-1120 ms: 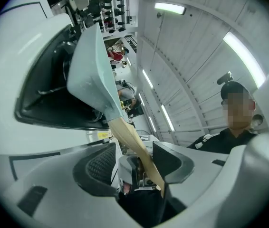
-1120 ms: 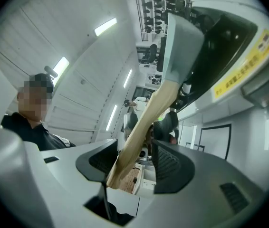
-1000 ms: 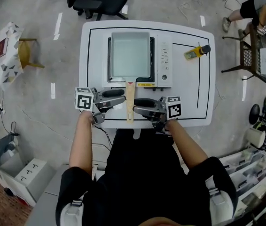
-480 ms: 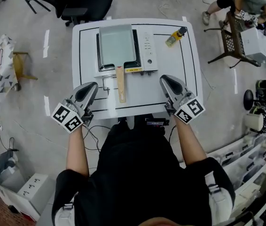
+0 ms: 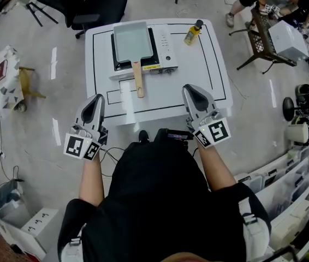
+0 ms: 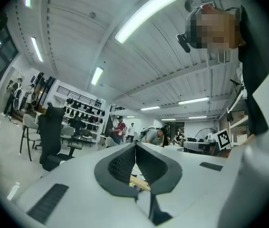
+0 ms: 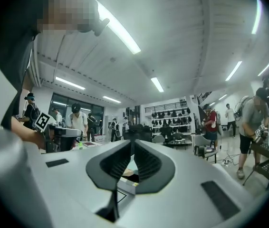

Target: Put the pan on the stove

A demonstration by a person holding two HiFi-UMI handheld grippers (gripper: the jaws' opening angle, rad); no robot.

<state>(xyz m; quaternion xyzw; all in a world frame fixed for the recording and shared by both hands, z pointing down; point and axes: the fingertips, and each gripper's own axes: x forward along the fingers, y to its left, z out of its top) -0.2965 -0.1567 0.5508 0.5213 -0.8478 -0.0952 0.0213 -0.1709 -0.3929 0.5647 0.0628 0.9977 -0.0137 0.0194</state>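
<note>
Left gripper (image 5: 96,99): jaws together, nothing between them; held at the near left corner of the table (image 5: 214,75). Right gripper (image 5: 191,89): jaws have just been closing and now meet, nothing between them; held over the near right part of the table. Pan (image 5: 132,40): rectangular, seated on the stove (image 5: 164,47) at the far centre of the table. Its wooden handle (image 5: 138,82) projects toward the near edge, well apart from both grippers. A yellow bottle (image 5: 192,33) sits right of the stove.
</note>
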